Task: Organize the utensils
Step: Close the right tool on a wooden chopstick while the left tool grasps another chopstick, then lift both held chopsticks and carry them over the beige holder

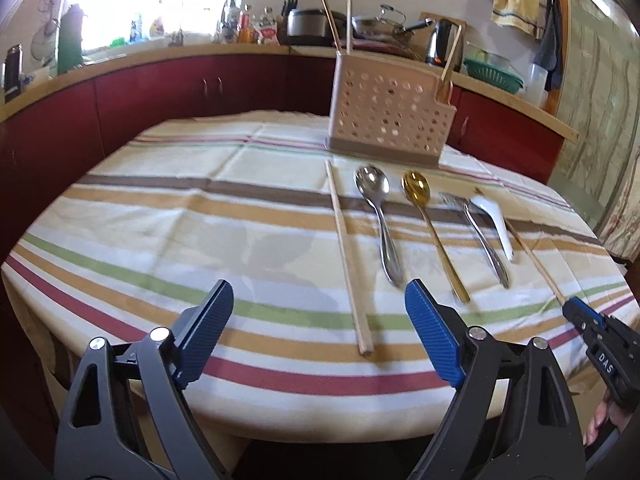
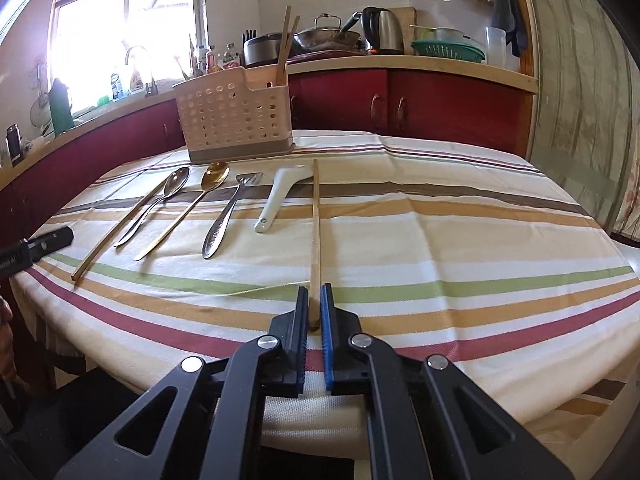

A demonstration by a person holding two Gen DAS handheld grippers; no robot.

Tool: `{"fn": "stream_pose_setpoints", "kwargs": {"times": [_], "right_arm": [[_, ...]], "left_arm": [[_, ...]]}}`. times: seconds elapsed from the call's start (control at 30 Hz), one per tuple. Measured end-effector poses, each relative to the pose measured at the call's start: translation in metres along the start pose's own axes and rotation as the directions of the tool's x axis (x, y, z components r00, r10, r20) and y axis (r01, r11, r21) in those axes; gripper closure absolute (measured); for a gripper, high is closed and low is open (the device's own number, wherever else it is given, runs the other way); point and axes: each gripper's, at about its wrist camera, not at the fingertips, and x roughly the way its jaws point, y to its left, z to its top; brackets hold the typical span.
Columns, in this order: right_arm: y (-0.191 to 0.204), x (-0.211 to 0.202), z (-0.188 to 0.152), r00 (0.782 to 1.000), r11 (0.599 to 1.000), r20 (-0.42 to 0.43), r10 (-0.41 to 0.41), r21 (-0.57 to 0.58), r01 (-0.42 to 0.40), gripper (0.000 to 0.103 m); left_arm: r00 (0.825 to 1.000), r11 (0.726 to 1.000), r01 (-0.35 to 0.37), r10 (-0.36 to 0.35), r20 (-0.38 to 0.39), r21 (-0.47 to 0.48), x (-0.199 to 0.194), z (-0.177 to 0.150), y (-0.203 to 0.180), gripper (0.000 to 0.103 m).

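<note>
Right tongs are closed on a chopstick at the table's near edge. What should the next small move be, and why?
Probably lift it: the right tongs pinch the near end of the chopstick, whose far length lies on the tablecloth. Then carry it toward the utensil holder, where other chopsticks stand upright.

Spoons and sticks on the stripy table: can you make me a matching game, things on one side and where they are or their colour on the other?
1 right gripper
2 left gripper
3 thin long spoon
4 basket

A gold
B open
C has chopsticks standing in it
D shut on a chopstick

Pairs: 1-D, 2-B, 3-A, 4-C
</note>
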Motion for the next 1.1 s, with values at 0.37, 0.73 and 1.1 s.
{"fn": "stream_pose_setpoints", "kwargs": {"times": [0.37, 0.73, 1.1], "right_arm": [[-0.004, -0.003, 0.001, 1.0, 1.0, 0.014, 0.012, 0.009, -0.012, 0.096], [-0.002, -0.025, 0.014, 0.995, 1.0, 0.096, -0.004, -0.001, 0.004, 0.096], [-0.006, -0.063, 0.053, 0.97, 1.0, 0.242, -0.017, -0.002, 0.018, 0.097]], "left_arm": [[0.998, 0.995, 0.003, 0.003, -0.06, 0.099, 0.012, -0.01, -0.011, 0.08], [1.0, 0.995, 0.019, -0.016, -0.024, 0.102, -0.005, -0.001, 0.001, 0.096], [0.996, 0.995, 0.015, -0.022, 0.082, 0.096, -0.046, 0.03, 0.008, 0.096]]}}
